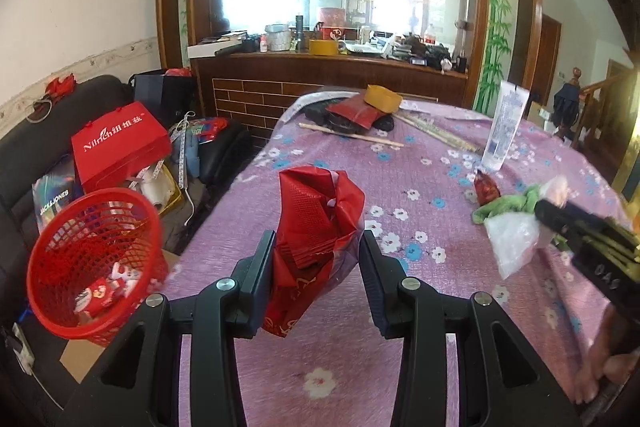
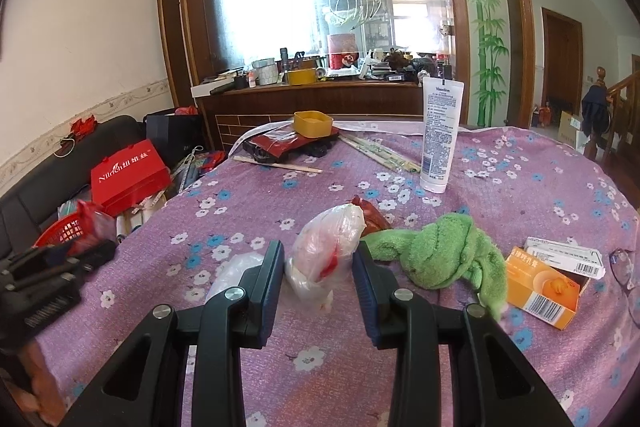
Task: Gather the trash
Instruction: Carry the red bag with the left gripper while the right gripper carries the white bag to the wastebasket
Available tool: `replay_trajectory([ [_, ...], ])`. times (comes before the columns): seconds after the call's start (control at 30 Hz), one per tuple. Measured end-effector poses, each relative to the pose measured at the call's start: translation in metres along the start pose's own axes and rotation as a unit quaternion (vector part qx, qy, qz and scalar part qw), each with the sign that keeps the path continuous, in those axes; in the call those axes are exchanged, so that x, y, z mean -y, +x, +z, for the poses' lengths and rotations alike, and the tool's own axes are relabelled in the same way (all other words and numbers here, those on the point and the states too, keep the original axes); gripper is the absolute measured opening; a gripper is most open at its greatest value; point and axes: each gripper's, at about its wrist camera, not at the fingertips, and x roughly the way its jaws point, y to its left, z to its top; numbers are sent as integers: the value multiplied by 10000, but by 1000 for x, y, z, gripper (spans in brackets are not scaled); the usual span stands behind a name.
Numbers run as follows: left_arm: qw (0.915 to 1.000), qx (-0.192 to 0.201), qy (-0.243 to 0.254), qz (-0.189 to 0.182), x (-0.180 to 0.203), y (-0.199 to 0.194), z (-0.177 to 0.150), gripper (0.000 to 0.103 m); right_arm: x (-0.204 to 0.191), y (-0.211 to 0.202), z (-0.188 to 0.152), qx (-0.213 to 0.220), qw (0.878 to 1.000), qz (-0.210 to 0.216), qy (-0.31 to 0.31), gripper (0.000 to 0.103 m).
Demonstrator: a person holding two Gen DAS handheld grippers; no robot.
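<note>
1. Between the fingers of the left gripper (image 1: 318,267), a crumpled red plastic bag (image 1: 316,227) is clamped; it hangs above the purple flowered tablecloth (image 1: 400,367), and its lower end points down past the fingers.
2. To the left of the table edge, and lower, a red mesh basket (image 1: 94,259) stands tilted in the left view, with some red and white wrappers (image 1: 106,293) inside.
3. The right gripper (image 2: 318,273) grasps a clear plastic bag (image 2: 328,247) that has something pink and red inside; both pads press on its sides.
4. Just left of this gripper a second crumpled clear bag (image 2: 236,267) lies on the cloth.
5. Behind the clear bag a small dark red wrapper (image 2: 370,215) lies, and to the right of it a green towel (image 2: 444,255) is bunched up.
6. Further right an orange carton (image 2: 542,287) lies open, touching a white box (image 2: 566,255).
7. A white tube of lotion (image 2: 440,135) stands upright on its cap in the middle of the table.
8. At the far edge a yellow tub (image 2: 313,123) rests on a dark red packet (image 2: 280,143), with chopsticks (image 2: 276,165) near them.
9. Beside the table a red gift box (image 2: 128,175) sits on a black sofa (image 2: 32,195).
</note>
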Motion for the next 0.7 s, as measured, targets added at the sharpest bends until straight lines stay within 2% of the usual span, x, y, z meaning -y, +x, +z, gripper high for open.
replay_trajectory([
  [0.13, 9995, -1, -309, -1, -43, -21, 8, 39, -17, -4, 4, -192, 9993, 309, -9, 38],
  [0.27, 9974, -21, -667, 288, -97, -34, 4, 39, -55, -4, 14, -392, 9962, 746, -216, 38],
  [0.43, 9885, -138, -1273, 800, -173, -36, -12, 39, -116, 3, 32, -456, 9897, 1201, -633, 38],
  [0.57, 9809, -291, -1656, 980, -220, -32, -22, 39, -179, 13, 40, -492, 9810, 1559, -1048, 38],
  [0.7, 9789, -385, -1763, 958, -242, -26, -25, 39, -233, 23, 45, -495, 9725, 1760, -1445, 39],
])
